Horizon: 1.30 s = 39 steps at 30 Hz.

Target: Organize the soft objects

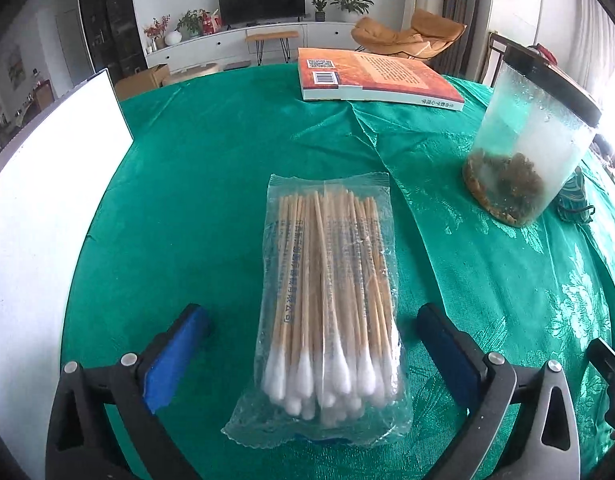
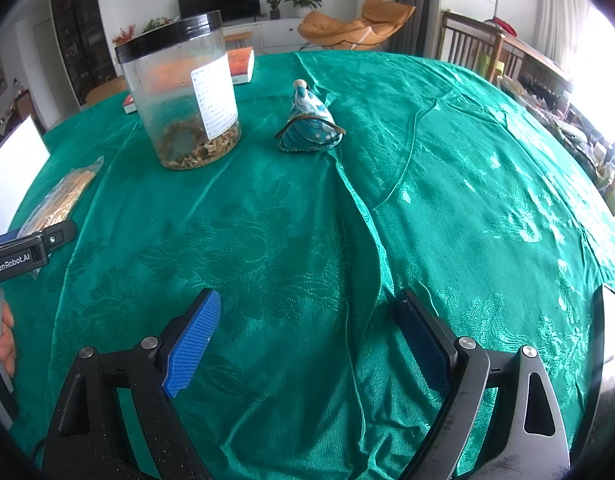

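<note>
A: Where's the pack of cotton swabs (image 1: 327,312) sitting?

B: Flat on the green tablecloth (image 1: 211,184), right between the fingers of the left gripper (image 1: 313,354), with its cotton-tip end nearest the gripper and the sticks running straight ahead. The blue pads (image 1: 175,360) stand wide apart, one on each side of the pack, neither touching it.

A: So how should the grab go?

B: I'd say lower until the pads flank the thick bundle of sticks, not just the loose plastic edge, then close gently. The wrapper looks slippery and the swabs inside can shift, so a squeeze across the middle of the bundle should hold better than a pinch at the sealed end.

A: And the right gripper (image 2: 307,344)?

B: Also spread open, holding nothing, over bare cloth. Ahead of it lies a small teal fabric pouch (image 2: 309,128), well apart from it, probably another soft thing to sort. Ahead and to its left stands a clear jar with a black lid (image 2: 183,92).

A: Anything in the way on the left side?

B: A white board (image 1: 47,200) stands off to the left gripper's left, and an orange book (image 1: 375,76) lies far ahead. Both seem clear of the lift, though the cloth has a ridge just right of the pack that might drag along
</note>
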Motion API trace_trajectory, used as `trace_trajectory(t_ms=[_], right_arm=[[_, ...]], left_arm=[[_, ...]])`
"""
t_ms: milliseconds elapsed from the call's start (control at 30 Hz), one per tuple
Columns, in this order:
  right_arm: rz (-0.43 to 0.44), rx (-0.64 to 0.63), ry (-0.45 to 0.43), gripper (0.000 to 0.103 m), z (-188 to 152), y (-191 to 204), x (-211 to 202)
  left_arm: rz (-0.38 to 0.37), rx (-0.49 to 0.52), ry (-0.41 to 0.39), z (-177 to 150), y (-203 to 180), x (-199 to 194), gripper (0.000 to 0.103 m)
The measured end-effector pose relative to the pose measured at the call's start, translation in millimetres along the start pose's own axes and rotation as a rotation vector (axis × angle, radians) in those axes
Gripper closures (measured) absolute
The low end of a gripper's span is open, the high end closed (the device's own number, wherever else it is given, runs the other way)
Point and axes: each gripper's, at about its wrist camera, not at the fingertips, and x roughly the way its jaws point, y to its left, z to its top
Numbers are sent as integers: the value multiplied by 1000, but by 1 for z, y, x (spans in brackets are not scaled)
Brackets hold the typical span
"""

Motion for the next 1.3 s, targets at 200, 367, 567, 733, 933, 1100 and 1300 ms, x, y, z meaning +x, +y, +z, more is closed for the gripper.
trace_trajectory(t_ms=[200, 367, 567, 733, 933, 1100, 1300], right_arm=[[0, 0, 0, 12, 0, 0, 0], [0, 0, 0, 12, 0, 0, 0], [0, 0, 0, 12, 0, 0, 0], [0, 0, 0, 12, 0, 0, 0], [9, 0, 2, 9, 0, 0, 0], [69, -73, 49, 9, 20, -8, 11], [107, 17, -20, 9, 94, -29, 26]], left_arm=[[0, 0, 0, 0, 0, 0, 0], [0, 0, 0, 0, 0, 0, 0], [0, 0, 0, 0, 0, 0, 0], [0, 0, 0, 0, 0, 0, 0], [-6, 3, 8, -3, 1, -3, 0], [-37, 43, 122, 5, 3, 1, 0], [-41, 56, 120, 8, 0, -3, 19]])
